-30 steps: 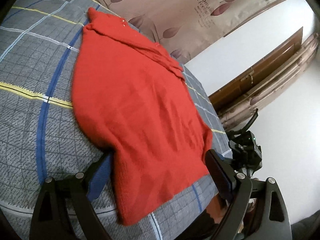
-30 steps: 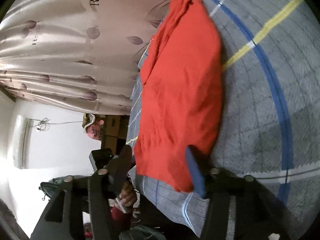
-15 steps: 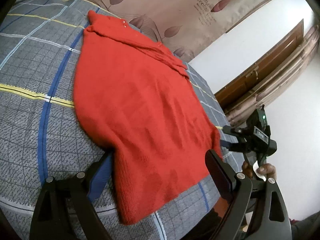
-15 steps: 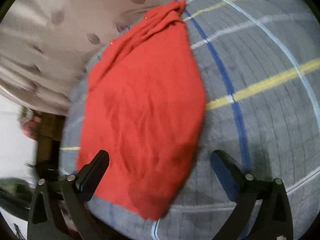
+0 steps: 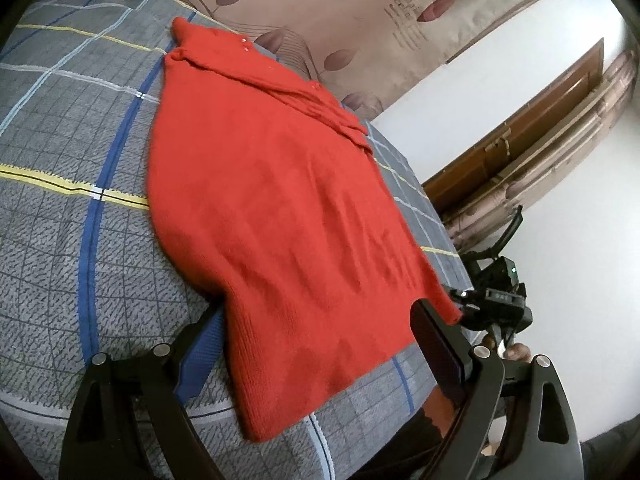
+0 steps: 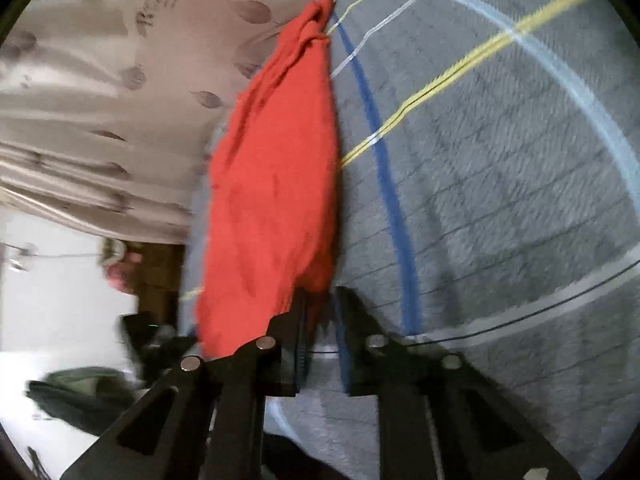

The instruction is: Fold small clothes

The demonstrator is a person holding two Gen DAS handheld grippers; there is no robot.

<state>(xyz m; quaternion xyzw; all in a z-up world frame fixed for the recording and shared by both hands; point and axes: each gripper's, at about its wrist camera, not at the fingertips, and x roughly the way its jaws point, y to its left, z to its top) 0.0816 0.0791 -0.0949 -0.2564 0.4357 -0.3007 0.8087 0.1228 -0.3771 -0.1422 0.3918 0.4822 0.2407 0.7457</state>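
A red knit garment [image 5: 280, 200] lies flat on the grey plaid bed cover [image 5: 60, 240], neck end far, hem near. My left gripper [image 5: 318, 312] stands open over the hem, one finger on each side of its near left part, neither pad pressing. My right gripper [image 5: 460, 304] sits at the hem's right corner. In the right wrist view its jaws are narrow and closing, and the right gripper [image 6: 322, 292] pinches the edge of the red garment [image 6: 272, 184] between its tips, some cloth draped over the left finger.
A beige leaf-print curtain [image 5: 320, 8] hangs behind the bed. A brown wooden door [image 5: 540, 112] and white wall are at the right. A person's hand [image 5: 516, 350] holds the right gripper beyond the bed's edge. The bed cover [image 6: 500, 200] stretches bare to the right of the garment.
The right gripper spread wide, swung over the hem, then narrowed onto the garment's right corner. The left gripper and the garment's body stayed where they were.
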